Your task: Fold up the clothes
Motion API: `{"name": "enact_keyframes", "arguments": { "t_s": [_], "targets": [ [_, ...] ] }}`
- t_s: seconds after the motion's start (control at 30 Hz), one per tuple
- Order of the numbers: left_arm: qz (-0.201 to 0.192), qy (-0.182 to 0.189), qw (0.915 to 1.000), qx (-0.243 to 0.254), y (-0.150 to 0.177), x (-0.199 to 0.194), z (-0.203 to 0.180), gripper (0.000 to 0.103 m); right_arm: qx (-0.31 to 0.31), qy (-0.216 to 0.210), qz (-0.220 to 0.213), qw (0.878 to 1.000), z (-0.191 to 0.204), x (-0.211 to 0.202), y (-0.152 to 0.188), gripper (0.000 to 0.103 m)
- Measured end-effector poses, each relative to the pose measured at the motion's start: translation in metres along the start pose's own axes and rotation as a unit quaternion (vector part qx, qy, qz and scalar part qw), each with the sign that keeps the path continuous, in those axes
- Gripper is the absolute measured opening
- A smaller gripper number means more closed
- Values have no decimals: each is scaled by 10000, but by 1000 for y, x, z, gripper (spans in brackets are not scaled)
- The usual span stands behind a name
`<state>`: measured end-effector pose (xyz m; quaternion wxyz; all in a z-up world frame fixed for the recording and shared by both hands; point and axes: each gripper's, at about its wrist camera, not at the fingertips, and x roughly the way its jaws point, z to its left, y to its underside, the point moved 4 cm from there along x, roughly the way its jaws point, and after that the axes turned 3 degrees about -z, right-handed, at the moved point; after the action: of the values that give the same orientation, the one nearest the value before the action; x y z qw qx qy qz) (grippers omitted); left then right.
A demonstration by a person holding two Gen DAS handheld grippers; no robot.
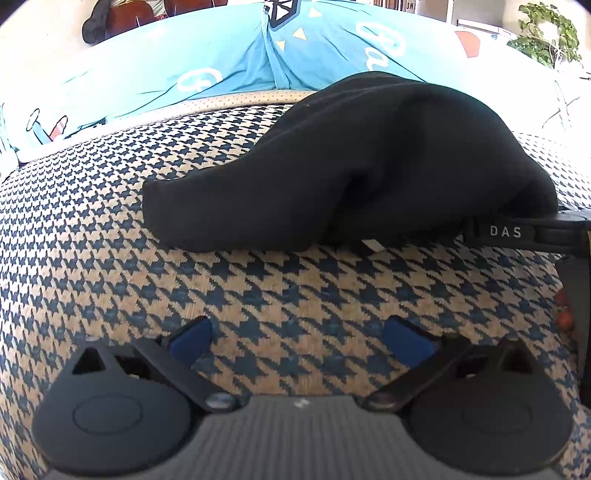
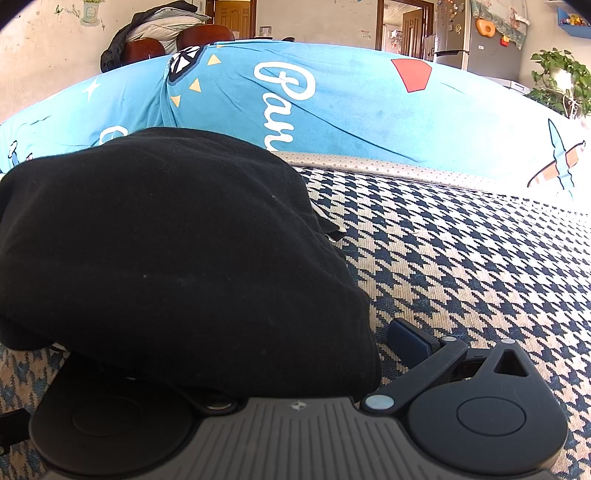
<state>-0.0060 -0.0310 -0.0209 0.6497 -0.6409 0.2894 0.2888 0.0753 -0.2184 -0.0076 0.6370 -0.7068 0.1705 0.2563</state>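
The left gripper (image 1: 297, 338) has its jaws spread wide with nothing between them, only houndstooth cloth (image 1: 110, 258) showing in the gap; both blue pads (image 1: 192, 338) are visible. The right gripper (image 2: 295, 343) shows just one blue pad (image 2: 406, 341), on its right; its other finger is buried under the garment, so I cannot tell how far its jaws stand apart or whether they hold the fabric.

There is one black garment (image 1: 369, 162), bunched into a rounded heap on the houndstooth cloth. From the left wrist it lies ahead and to the right, apart from the left gripper's pads; from the right wrist it fills the left half of the view and drapes over the gripper's left side.

Writing: a black bar (image 1: 517, 232) at the garment's right edge in the left view reads "DAS" (it looks like part of the other gripper). The blue sheet (image 2: 369, 107) behind carries white cursive starting "Par", cut off by the garment.

Only the right view shows the red shape on the sheet in full, two chair backs (image 2: 173, 42) with a dark coat, a fridge (image 2: 454, 33) and doorways. One potted plant (image 2: 561, 81) appears in both.
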Motion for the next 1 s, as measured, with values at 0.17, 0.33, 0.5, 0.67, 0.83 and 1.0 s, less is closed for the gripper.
{"name": "enact_keyframes", "arguments": {
  "t_s": [0.17,0.33,0.5,0.67,0.83,1.0],
  "targets": [
    [47,8,10000,-15,-6,17,11,103,81,30,175,9998,-1,-4,2,103],
    [169,-2,9999,-30,-6,16,12,103,230,236,584,9978,3,-13,3,103],
    [218,-9,9997,-86,-1,7,7,103,312,286,981,9943,7,-27,8,103],
    [207,-57,9997,-140,11,-13,-2,103,317,195,1237,9916,6,-50,20,103],
    [68,-119,9996,-236,17,-38,-6,103,609,236,1176,9909,6,-79,36,103],
    [-93,-171,9994,-285,27,-57,-3,103,928,141,1157,9888,0,-111,54,103]
  ]
}}
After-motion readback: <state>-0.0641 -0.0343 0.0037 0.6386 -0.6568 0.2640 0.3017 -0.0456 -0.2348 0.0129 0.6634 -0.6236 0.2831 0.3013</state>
